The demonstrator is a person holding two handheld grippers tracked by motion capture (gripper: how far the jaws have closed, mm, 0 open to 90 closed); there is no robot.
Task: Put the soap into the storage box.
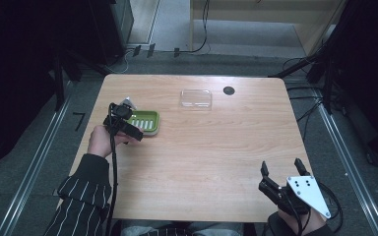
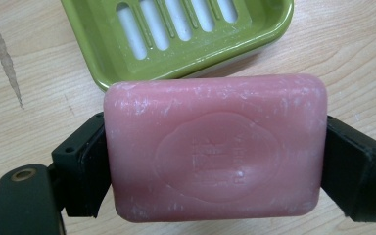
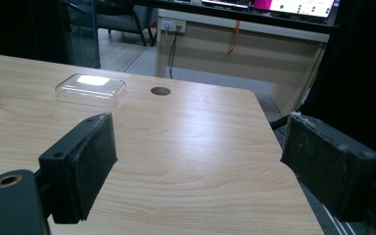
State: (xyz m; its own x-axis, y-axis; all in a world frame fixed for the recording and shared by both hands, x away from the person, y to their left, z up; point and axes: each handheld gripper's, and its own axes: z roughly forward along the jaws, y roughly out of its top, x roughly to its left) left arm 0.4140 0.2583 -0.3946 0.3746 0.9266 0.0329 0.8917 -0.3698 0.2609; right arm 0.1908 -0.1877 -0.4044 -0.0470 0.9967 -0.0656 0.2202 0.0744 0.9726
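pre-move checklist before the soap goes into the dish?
1. Left gripper clamped on the pink soap bar, a jaw on each short end: ok.
2. Green soap dish empty, slotted floor bare: ok.
3. Soap over the dish: not ok, it sits short of the near rim.
4. Clear lid lies apart from the dish: ok.
5. Right gripper open and empty, away at the near right: ok.
6. Soap height above the table: cannot tell.

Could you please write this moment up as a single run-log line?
left gripper: shut on pink soap bar, beside green soap dish | right gripper: open, holding nothing | clear lid: on table
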